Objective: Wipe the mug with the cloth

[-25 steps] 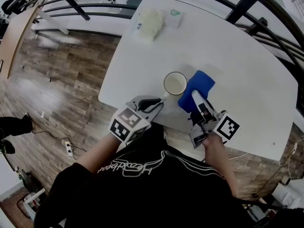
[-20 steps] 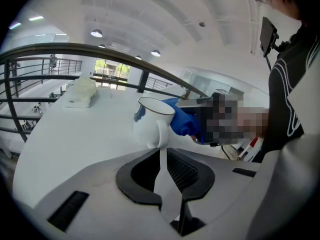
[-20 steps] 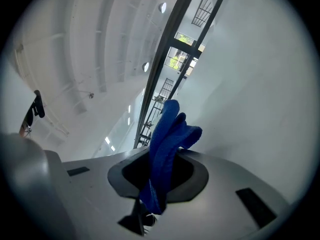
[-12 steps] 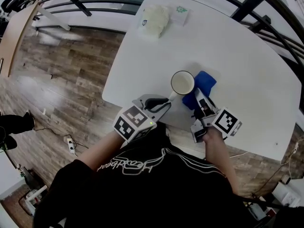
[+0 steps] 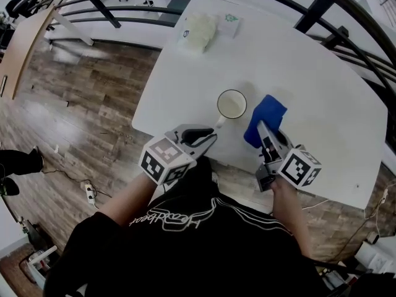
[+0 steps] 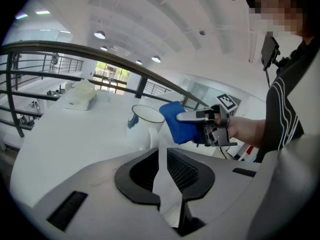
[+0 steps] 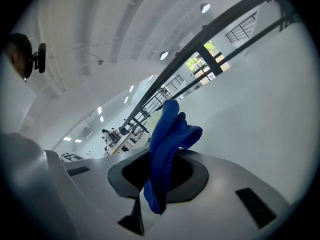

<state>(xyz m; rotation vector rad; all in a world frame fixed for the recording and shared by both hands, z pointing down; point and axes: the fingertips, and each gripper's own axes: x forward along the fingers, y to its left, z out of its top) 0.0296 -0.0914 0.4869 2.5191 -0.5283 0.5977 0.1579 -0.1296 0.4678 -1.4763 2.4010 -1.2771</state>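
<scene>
A white mug [image 5: 231, 104] stands near the table's front edge, its handle pointing toward me. My left gripper [image 5: 209, 137] is shut on that handle, which shows as a white strip between the jaws in the left gripper view [image 6: 161, 156]. The mug [image 6: 144, 125] carries a small blue mark on its side. My right gripper [image 5: 262, 130] is shut on a folded blue cloth [image 5: 265, 117] and holds it just right of the mug, with a small gap between them. In the right gripper view the cloth [image 7: 168, 144] sticks up out of the jaws [image 7: 161, 181].
The white table [image 5: 315, 73] has its front edge right under both grippers. At its far left corner lie a pale bundle [image 5: 198, 27] and a small card with green print [image 5: 230, 20]. Dark railings [image 5: 322, 5] run behind the table, and wooden floor [image 5: 80, 104] lies to the left.
Half a second ago the cloth was pressed against the mug's right side; the right gripper has since pulled it away to the right. The mug has shifted slightly left with the left gripper.
</scene>
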